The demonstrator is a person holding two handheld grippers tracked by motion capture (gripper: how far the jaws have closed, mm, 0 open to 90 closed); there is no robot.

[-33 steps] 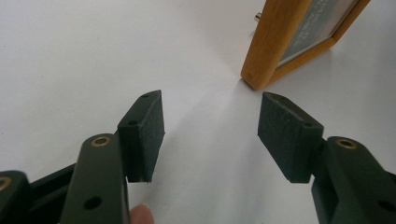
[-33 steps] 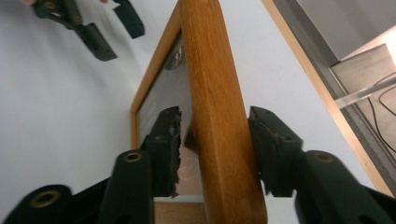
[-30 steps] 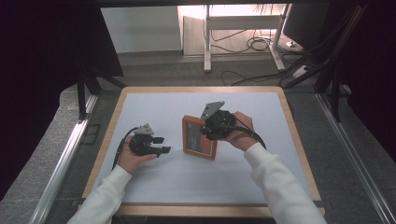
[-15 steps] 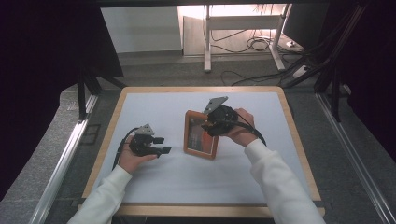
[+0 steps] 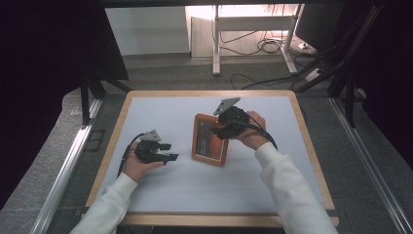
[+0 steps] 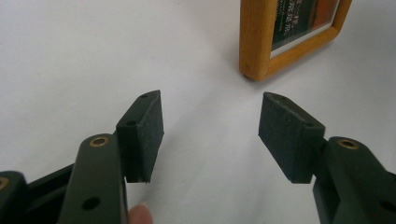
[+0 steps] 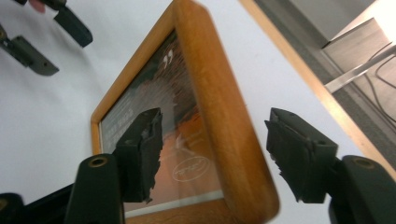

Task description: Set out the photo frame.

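Jaws of the right gripper (image 7: 212, 156) stand apart, one on each side of the long edge of the wooden picture frame (image 7: 215, 112); the left pad lies over the glass face, the right pad is clear of the wood, and contact on the left cannot be confirmed. Jaws of the left gripper (image 6: 210, 135) also stand apart, with bare white surface between them and one frame corner just beyond the tips. High view: the frame (image 5: 210, 140) sits near the centre of the white table (image 5: 195, 195), tilted up at its far edge beside the right gripper (image 5: 221, 127). The left gripper (image 5: 165, 152) rests to the left of the frame, apart from it, held in the left hand (image 5: 136, 165)
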